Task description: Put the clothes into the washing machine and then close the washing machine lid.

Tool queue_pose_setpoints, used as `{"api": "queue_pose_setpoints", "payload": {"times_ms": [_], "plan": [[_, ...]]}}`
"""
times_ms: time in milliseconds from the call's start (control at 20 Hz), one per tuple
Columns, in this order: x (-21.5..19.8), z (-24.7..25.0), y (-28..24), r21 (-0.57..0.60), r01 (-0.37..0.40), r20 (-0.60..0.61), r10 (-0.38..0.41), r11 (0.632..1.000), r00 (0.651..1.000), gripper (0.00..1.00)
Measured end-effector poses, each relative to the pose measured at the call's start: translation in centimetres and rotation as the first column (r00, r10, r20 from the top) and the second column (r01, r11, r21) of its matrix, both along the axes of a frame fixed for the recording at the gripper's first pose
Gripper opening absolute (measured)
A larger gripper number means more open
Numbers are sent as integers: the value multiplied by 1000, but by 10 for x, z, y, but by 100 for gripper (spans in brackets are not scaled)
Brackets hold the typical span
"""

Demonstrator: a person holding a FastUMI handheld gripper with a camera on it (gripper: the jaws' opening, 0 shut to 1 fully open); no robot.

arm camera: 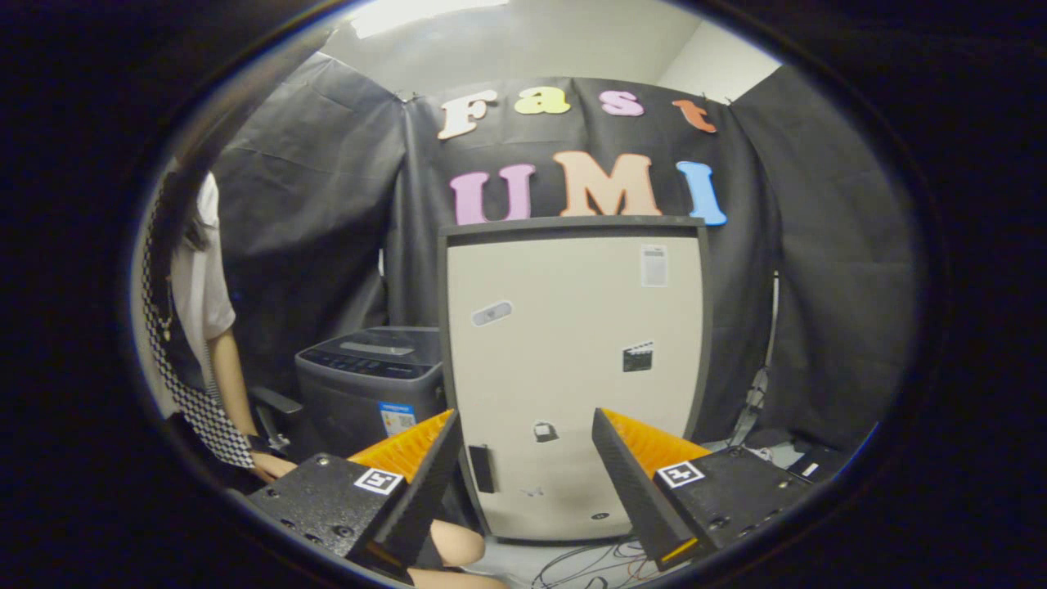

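My gripper [525, 417] is open, its two fingers spread wide with nothing between them. Beyond the left finger stands a dark grey top-loading washing machine [368, 380] on the floor, its flat lid [380, 350] lying down on top. It is partly hidden behind a tall cream cabinet. A black-and-white checkered cloth [204, 417] hangs at the far left by a person; I cannot tell whether it is loose laundry or something worn.
A tall cream cabinet [572, 360] with a dark frame stands straight ahead of the fingers, close by. A person in a white top [196, 286] stands left of the washer, and a knee [454, 544] shows below the left finger. Cables [597, 564] lie on the floor.
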State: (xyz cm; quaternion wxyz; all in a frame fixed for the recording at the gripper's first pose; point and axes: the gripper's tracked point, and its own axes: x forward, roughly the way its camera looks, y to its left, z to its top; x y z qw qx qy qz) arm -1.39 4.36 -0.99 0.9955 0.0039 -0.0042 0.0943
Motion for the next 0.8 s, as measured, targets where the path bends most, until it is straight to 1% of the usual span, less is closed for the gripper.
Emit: {"api": "queue_pose_setpoints", "payload": {"times_ms": [150,350,800], "plan": [[0,3,-5,0,5,4,-5,1000,1000,98],[3,6,-13,1,54,9,-54,999,999,98],[0,9,-17,2,55,7,-55,998,998,98]]}}
